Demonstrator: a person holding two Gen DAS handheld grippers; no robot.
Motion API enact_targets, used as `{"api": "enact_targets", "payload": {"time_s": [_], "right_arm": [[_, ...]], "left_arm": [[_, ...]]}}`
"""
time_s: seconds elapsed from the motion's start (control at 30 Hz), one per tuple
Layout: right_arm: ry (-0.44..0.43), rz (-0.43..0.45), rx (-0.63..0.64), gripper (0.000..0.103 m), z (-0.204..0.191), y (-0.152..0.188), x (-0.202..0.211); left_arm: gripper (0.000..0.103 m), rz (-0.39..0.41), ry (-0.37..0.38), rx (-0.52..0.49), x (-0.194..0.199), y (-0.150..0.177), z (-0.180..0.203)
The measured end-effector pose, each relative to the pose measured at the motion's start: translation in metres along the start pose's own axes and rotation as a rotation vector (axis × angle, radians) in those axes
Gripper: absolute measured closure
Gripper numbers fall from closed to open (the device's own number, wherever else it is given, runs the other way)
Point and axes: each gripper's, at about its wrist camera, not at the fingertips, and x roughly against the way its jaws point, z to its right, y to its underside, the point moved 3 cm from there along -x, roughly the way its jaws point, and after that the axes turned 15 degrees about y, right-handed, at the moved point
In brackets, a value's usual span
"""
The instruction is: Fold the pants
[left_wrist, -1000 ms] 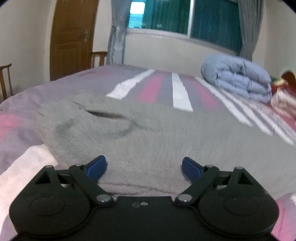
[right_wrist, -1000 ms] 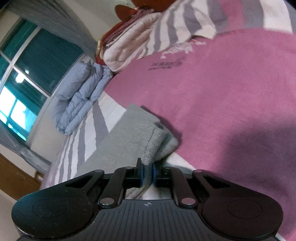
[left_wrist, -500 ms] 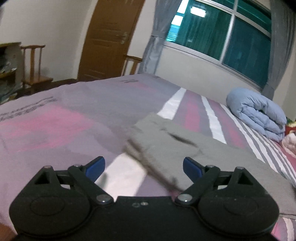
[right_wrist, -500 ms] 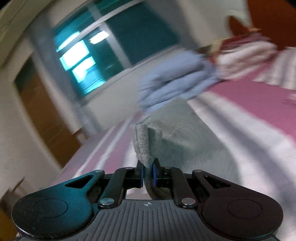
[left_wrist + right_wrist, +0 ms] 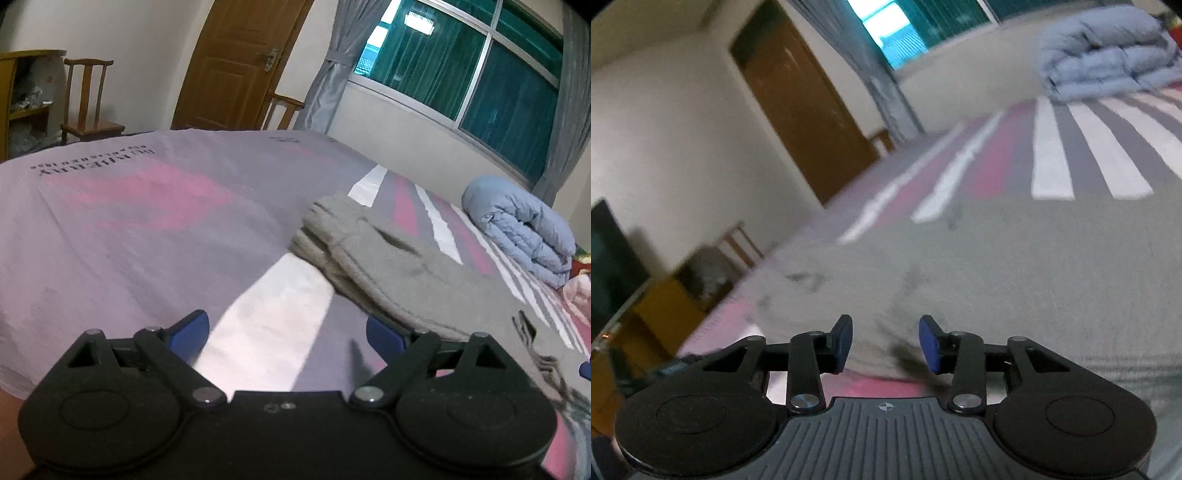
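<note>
We see the bed (image 5: 147, 229) carrying the grey pants (image 5: 399, 269), which lie flat on the striped cover, doubled over with stacked layers showing at their end. One fold looks done; a further fold probably remains. Our left tool (image 5: 286, 332) and right tool (image 5: 885, 343) both stand released, gripping nothing.

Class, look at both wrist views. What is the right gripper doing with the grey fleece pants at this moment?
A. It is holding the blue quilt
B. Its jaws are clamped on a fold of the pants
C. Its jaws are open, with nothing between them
C: the right gripper has its jaws spread apart above the grey fleece pants, which lie flat on the striped bedsheet, with no cloth pinched.
</note>
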Motion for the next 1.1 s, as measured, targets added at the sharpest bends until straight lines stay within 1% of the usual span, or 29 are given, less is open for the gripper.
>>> {"api": "enact_targets", "payload": {"time_s": [0.03, 0.07, 0.1, 0.13, 0.17, 0.2, 0.27, 0.33, 0.37, 0.43, 0.5, 0.6, 0.67, 0.7, 0.73, 0.77, 0.8, 0.87, 0.93, 0.97, 1.0, 1.03, 1.07, 1.1], "right_arm": [[0.036, 0.02, -0.023, 0.063, 0.004, -0.003, 0.0], [0.094, 0.022, -0.036, 0.063, 0.007, -0.007, -0.006], [0.159, -0.003, -0.048, 0.063, 0.009, -0.006, -0.016], [0.188, -0.076, -0.061, 0.066, 0.011, 0.0, -0.032], [0.143, -0.158, -0.07, 0.075, 0.01, 0.007, -0.049], [0.112, -0.179, -0.063, 0.075, 0.005, 0.012, -0.055], [0.104, -0.166, -0.05, 0.075, -0.003, 0.009, -0.055], [0.08, -0.15, -0.065, 0.075, 0.0, 0.003, -0.049], [0.073, -0.137, -0.06, 0.075, 0.003, 0.001, -0.042], [0.105, -0.083, -0.052, 0.075, 0.011, -0.002, -0.021], [0.198, -0.014, -0.072, 0.075, 0.032, -0.005, 0.012], [0.405, 0.094, -0.101, 0.075, 0.074, -0.017, 0.058], [0.476, 0.111, -0.123, 0.075, 0.097, -0.017, 0.074], [0.493, 0.088, -0.128, 0.075, 0.108, -0.014, 0.073], [0.51, 0.016, -0.133, 0.075, 0.119, -0.009, 0.063], [0.506, -0.075, -0.149, 0.075, 0.13, -0.002, 0.048], [0.495, -0.102, -0.168, 0.075, 0.137, 0.0, 0.042], [0.493, -0.047, -0.195, 0.075, 0.139, -0.013, 0.045], [0.483, 0.043, -0.186, 0.075, 0.137, -0.029, 0.046], [0.487, 0.067, -0.182, 0.075, 0.14, -0.038, 0.043], [0.494, 0.075, -0.173, 0.075, 0.143, -0.046, 0.036], [0.503, 0.077, -0.159, 0.075, 0.146, -0.054, 0.029], [0.51, 0.072, -0.15, 0.075, 0.15, -0.059, 0.019], [0.52, 0.043, -0.139, 0.075, 0.155, -0.059, 0.005]], "left_arm": [[0.017, 0.001, 0.011, 0.002, -0.002, -0.001, 0.004], [0.017, 0.001, 0.018, -0.001, -0.003, 0.0, 0.007], [0.017, -0.001, 0.02, -0.003, -0.004, 0.0, 0.011], [0.017, -0.007, 0.028, -0.002, -0.007, 0.001, 0.016], [0.017, -0.011, 0.036, 0.002, -0.009, 0.002, 0.02], [0.017, -0.018, 0.045, 0.002, -0.012, 0.003, 0.026], [0.017, -0.034, 0.065, -0.018, -0.016, 0.005, 0.037], [0.017, -0.058, 0.061, -0.091, -0.022, 0.004, 0.052], [0.017, -0.063, 0.065, -0.111, -0.024, 0.004, 0.058], [0.017, -0.068, 0.098, -0.12, -0.028, 0.002, 0.066], [0.017, -0.065, 0.114, -0.122, -0.032, 0.0, 0.074], [0.016, -0.064, 0.132, -0.122, -0.041, 0.002, 0.084], [0.016, -0.073, 0.142, -0.115, -0.049, 0.006, 0.091], [0.016, -0.084, 0.147, -0.116, -0.054, 0.008, 0.095], [0.016, -0.097, 0.152, -0.123, -0.059, 0.009, 0.1], [0.016, -0.101, 0.156, -0.13, -0.062, 0.01, 0.103], [0.016, -0.104, 0.16, -0.135, -0.065, 0.01, 0.106], [0.016, -0.109, 0.167, -0.15, -0.069, 0.009, 0.112], [0.015, -0.102, 0.162, -0.161, -0.075, 0.003, 0.116], [0.015, -0.1, 0.164, -0.162, -0.08, -0.001, 0.119], [0.015, -0.096, 0.162, -0.165, -0.086, -0.006, 0.121], [0.012, -0.096, 0.156, -0.17, -0.093, -0.01, 0.123], [0.012, -0.107, 0.152, -0.174, -0.101, -0.013, 0.125], [0.012, -0.128, 0.146, -0.18, -0.111, -0.014, 0.126]]}}
